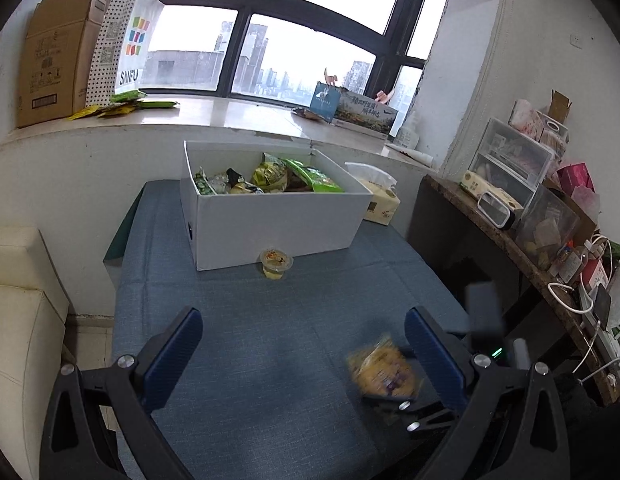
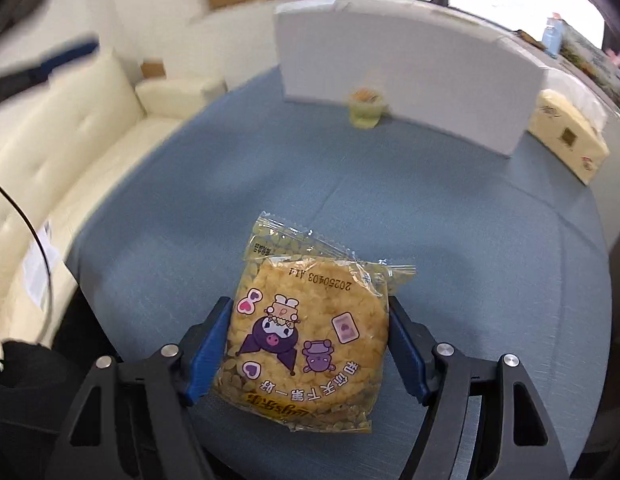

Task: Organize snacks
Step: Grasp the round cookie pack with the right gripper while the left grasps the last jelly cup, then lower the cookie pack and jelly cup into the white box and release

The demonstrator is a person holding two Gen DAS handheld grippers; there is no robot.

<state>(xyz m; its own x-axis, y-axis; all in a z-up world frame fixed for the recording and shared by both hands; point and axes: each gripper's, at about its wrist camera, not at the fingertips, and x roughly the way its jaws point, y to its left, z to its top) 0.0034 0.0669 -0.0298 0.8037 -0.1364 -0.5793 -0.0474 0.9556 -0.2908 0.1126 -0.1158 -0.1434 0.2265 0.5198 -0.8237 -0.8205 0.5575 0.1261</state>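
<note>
1 rice cracker packet (image 2: 310, 332), flat on our blue counter (image 2: 450, 220) between the right hand-held gripper (image 2: 310, 344) pads, apparently just touching: light, crinkly, brittle; we'd pinch its side edges gently. Left hand-held gripper (image 1: 301, 354) open, empty.

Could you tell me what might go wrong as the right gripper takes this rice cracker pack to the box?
1. The right gripper has the rice cracker pack between its pads by the side edges only; squeezing harder could crack the brittle cracker, or the slick wrapper could slip.
2. The jelly cup stands right against the white box front, so a low approach could knock it over.
3. The open left gripper sits close beside the pack and could collide.
</note>
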